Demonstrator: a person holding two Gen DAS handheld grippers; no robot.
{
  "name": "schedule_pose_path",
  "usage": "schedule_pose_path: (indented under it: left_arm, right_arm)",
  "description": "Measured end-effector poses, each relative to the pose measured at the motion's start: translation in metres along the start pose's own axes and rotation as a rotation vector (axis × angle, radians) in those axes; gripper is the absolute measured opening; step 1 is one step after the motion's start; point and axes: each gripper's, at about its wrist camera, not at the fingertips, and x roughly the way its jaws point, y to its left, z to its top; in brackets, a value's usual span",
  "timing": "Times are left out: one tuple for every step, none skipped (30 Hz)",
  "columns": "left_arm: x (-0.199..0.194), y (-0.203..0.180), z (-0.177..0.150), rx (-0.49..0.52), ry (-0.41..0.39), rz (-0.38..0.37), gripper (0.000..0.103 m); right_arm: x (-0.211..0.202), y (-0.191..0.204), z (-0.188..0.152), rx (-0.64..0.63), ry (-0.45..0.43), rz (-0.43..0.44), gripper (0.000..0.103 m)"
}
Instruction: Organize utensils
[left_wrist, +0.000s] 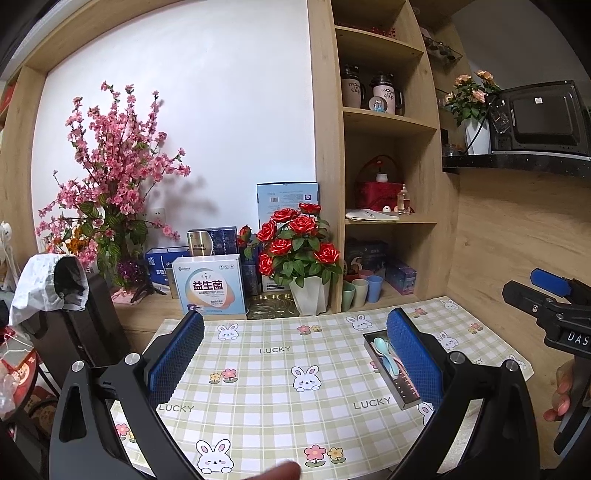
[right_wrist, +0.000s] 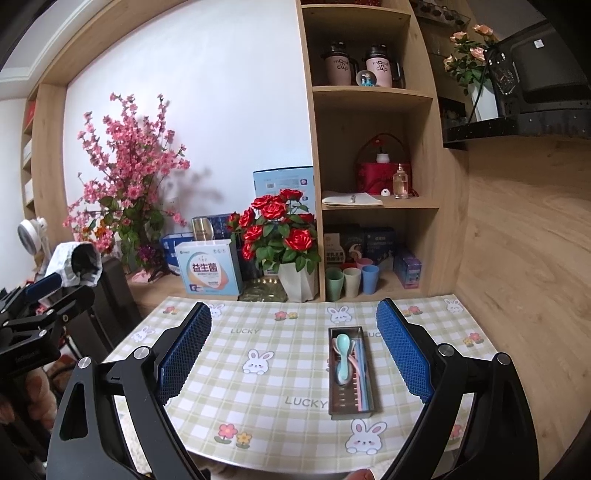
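A narrow metal utensil tray (right_wrist: 333, 384) lies lengthwise on the checked rabbit tablecloth (right_wrist: 266, 391), holding a teal spoon (right_wrist: 341, 356), a pink spoon and pastel chopsticks. My right gripper (right_wrist: 295, 350) hovers open above the cloth, the tray between its blue pads, nearer the right one. In the left wrist view the same tray (left_wrist: 400, 397) is half hidden behind the right blue pad (left_wrist: 415, 354) of my open left gripper (left_wrist: 295, 354), which holds nothing. The right gripper (left_wrist: 546, 295) shows at that view's right edge.
Behind the cloth stand a white pot of red roses (right_wrist: 280, 236), boxes (right_wrist: 208, 271), pastel cups (right_wrist: 351, 280) in a wooden shelf unit (right_wrist: 376, 206), and pink blossom branches (right_wrist: 129, 173). A wooden wall (right_wrist: 517, 258) borders the right. A dark chair (left_wrist: 74, 306) stands at left.
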Motion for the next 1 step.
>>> schedule_pose_path:
  left_arm:
    - [-0.0002, 0.0003, 0.0002, 0.0, -0.001, 0.001, 0.097]
  right_arm:
    - [-0.0003, 0.0004, -0.0001, 0.001, 0.0, 0.0, 0.088]
